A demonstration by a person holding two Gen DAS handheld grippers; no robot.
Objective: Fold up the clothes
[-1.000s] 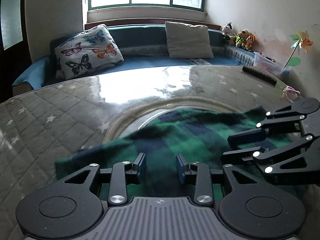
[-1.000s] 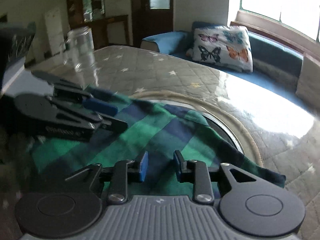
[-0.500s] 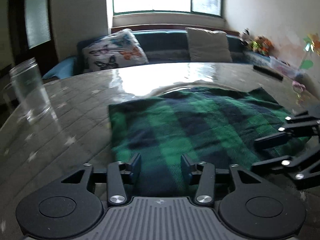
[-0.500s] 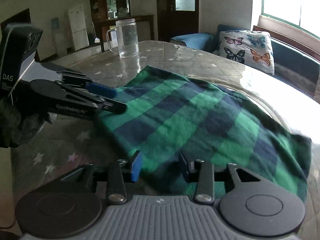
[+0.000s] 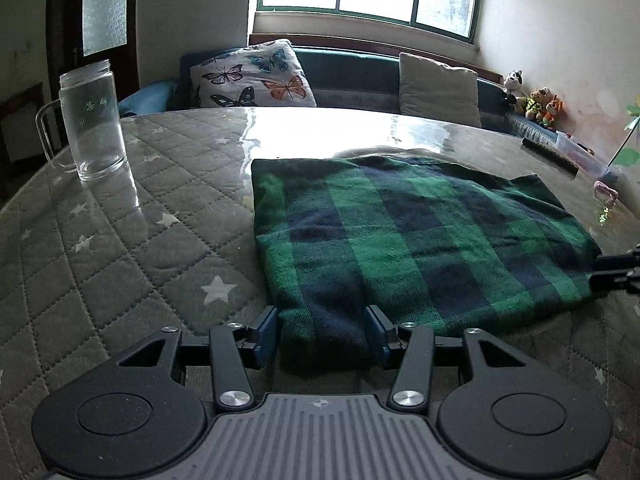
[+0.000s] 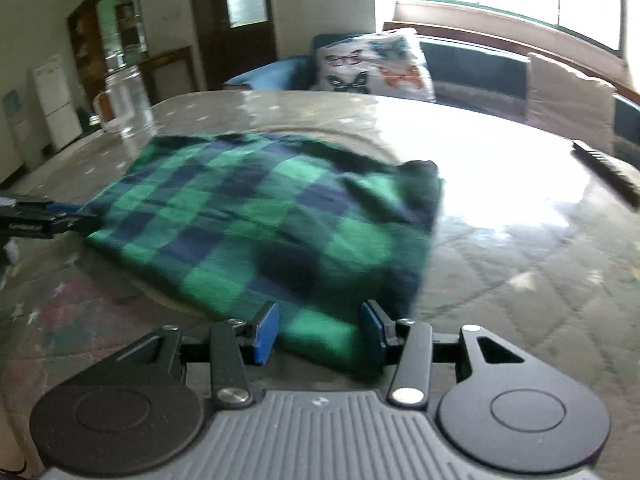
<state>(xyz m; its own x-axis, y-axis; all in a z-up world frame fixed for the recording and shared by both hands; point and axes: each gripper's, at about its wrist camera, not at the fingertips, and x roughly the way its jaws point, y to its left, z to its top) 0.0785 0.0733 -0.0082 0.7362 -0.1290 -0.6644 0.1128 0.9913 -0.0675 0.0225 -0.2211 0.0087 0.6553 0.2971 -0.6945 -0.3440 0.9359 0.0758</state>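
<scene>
A green and navy plaid cloth (image 5: 420, 248) lies flat as a folded rectangle on the quilted, glass-topped table (image 5: 120, 260). My left gripper (image 5: 322, 336) stands open at the cloth's near left corner, with that corner lying slack between its blue pads. In the right wrist view the same cloth (image 6: 260, 220) is blurred. My right gripper (image 6: 318, 330) is open around the near right corner. The right gripper's fingers (image 5: 612, 272) show at the cloth's right edge in the left wrist view. The left gripper's fingers (image 6: 48, 220) show at its left edge in the right wrist view.
A clear glass mug (image 5: 94, 120) stands on the table to the far left of the cloth. A black bar (image 5: 550, 152) lies near the far right edge. Behind the table runs a sofa with a butterfly pillow (image 5: 256, 76).
Both grippers have drawn back from over the cloth to its near edge, and their jaws have widened. The cloth has gone from rumpled to a flat rectangle. The right view has swung to the right.
</scene>
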